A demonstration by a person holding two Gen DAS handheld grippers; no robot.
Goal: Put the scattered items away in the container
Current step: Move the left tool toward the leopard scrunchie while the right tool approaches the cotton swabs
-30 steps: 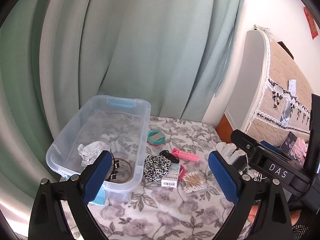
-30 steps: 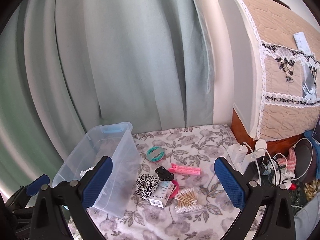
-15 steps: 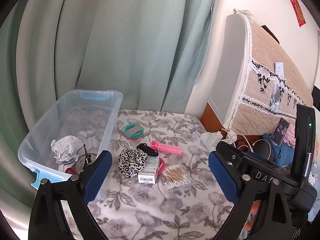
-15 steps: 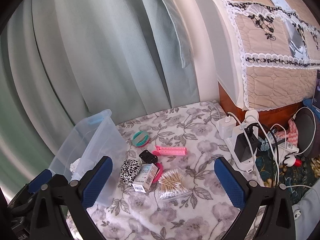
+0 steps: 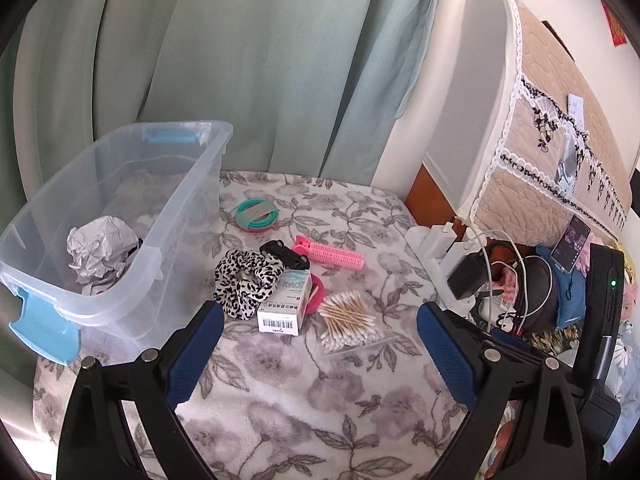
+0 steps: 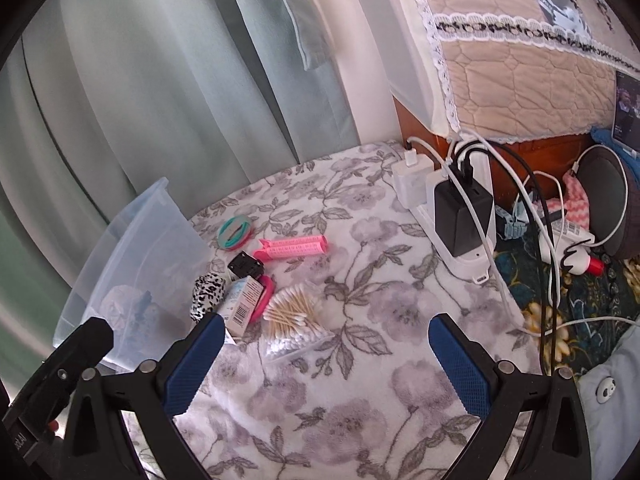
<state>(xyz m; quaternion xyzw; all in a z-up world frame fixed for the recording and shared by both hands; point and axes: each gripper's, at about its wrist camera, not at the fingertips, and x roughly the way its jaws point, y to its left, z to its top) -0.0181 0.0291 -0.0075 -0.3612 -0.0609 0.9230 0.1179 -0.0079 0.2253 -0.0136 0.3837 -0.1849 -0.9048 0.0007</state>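
Both tools empty and spread wide above the grey floral blanket: left gripper with blue pads far apart, right gripper likewise, nothing pinched by either.

Scattered lot bunched just ahead, between the two: clear bag of wooden cotton swabs nearest, lying ahead and slightly left of the right gripper's midline, sticks fanned roughly along the line of approach, bag mouth trailing toward the camera. Touching or overlapping beside it, a small white cardboard box with a barcode, propped on a pink ring-shaped item; against the box, a leopard-print fabric scrunchie. Farther back, a small black clip, a long pink plastic hair-roller clip lying crosswise to both tools, and a set of teal hair ties.

Clear plastic storage bin with light blue latches off to the left, already holding a crumpled white paper ball (other contents beneath it unclear).

Probably the swabs within easier reach of the right gripper, the scrunchie and box nearer the left and the bin. Slippery flat bag likely to need a low, pinching approach across its short side.
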